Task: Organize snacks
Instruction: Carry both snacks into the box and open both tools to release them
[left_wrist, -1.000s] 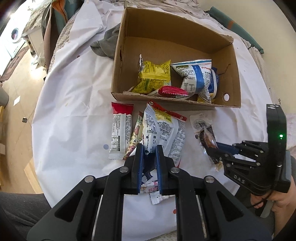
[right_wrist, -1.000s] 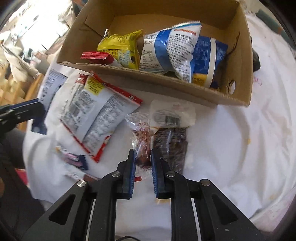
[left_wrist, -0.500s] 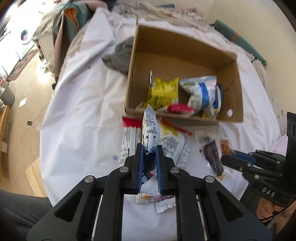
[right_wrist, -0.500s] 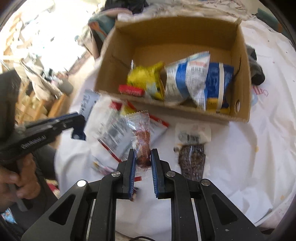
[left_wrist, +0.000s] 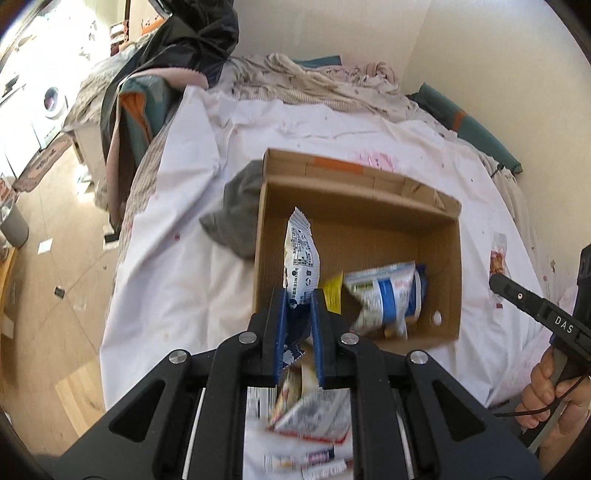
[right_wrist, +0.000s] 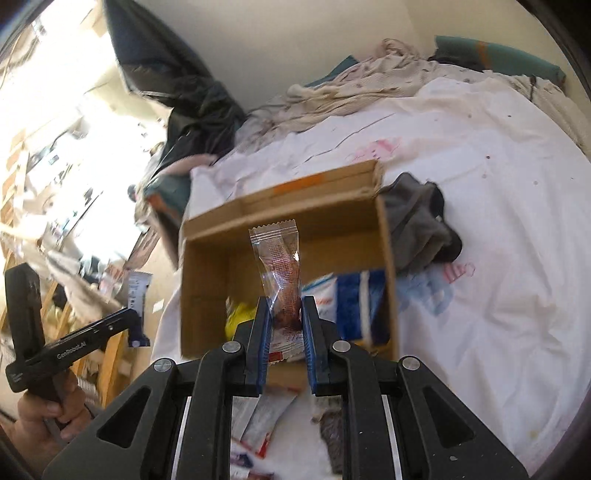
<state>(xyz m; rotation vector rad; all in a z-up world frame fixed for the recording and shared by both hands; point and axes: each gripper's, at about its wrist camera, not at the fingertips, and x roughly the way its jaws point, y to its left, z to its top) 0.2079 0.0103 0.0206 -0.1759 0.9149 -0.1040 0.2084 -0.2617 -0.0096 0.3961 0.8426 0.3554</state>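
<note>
While both hands carry a snack, the move ahead turns on where the cardboard box (left_wrist: 448, 258) lies from each.

From the left wrist, the left tongs (left_wrist: 298, 325) are clamped on the lower end of a white-and-blue packet (left_wrist: 301, 258), its long axis standing up from the jaws. The open box lies ahead and below, a blue-and-white bag (left_wrist: 388, 295) already inside. At far right, the right tongs (left_wrist: 496, 282) show side-on with a clear wrapped snack (left_wrist: 496, 260), off to the box's right.

From the right wrist, the right tongs (right_wrist: 284, 332) are closed on that clear wrapped snack (right_wrist: 282, 280), upright, with the box (right_wrist: 386, 258) straight ahead. This view alone shows the grey cloth (right_wrist: 421, 225) beyond the box's side and more packets (right_wrist: 264, 421) on the white sheet (right_wrist: 498, 295) beneath. Neither hand looks plainly nearer.
</note>
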